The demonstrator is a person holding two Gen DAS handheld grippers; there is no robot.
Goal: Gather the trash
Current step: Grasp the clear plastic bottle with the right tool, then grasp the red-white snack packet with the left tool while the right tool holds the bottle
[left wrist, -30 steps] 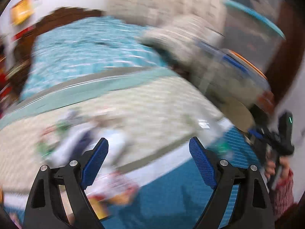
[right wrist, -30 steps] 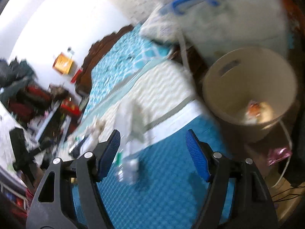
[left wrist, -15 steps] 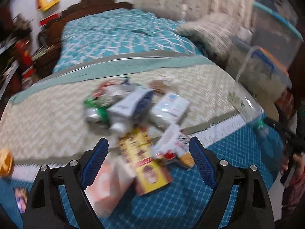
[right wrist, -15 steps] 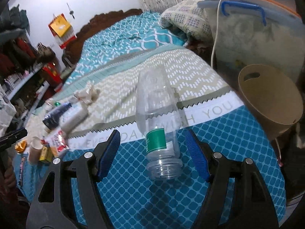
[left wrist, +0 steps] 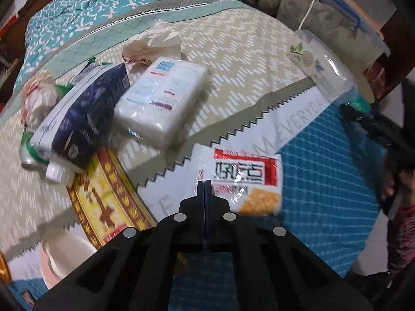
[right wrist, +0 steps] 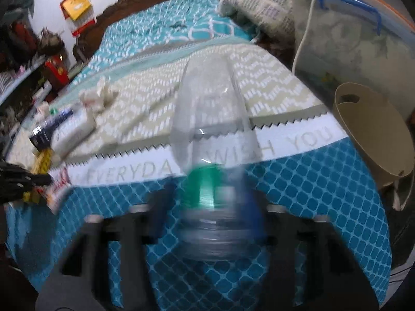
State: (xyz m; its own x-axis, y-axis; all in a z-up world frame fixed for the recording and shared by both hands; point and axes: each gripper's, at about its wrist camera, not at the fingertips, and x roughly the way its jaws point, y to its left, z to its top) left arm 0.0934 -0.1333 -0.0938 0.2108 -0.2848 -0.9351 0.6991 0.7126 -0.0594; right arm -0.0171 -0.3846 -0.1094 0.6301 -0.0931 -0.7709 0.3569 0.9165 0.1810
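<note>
My left gripper (left wrist: 204,184) is pressed together, pinching the red-and-white snack wrapper (left wrist: 243,178) on the bed (left wrist: 324,181), while my right gripper (right wrist: 207,202) is closing around the clear plastic bottle (right wrist: 210,140) near the beige bin (right wrist: 376,132).

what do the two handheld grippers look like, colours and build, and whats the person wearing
The left gripper is matte black plastic with cut-out linkage arms and round silver pivot pins. The right gripper, blurred, has the same black frame with silver pins and blue pads on its fingers. A red-and-white patterned sleeve shows at the left view's right edge.
</note>
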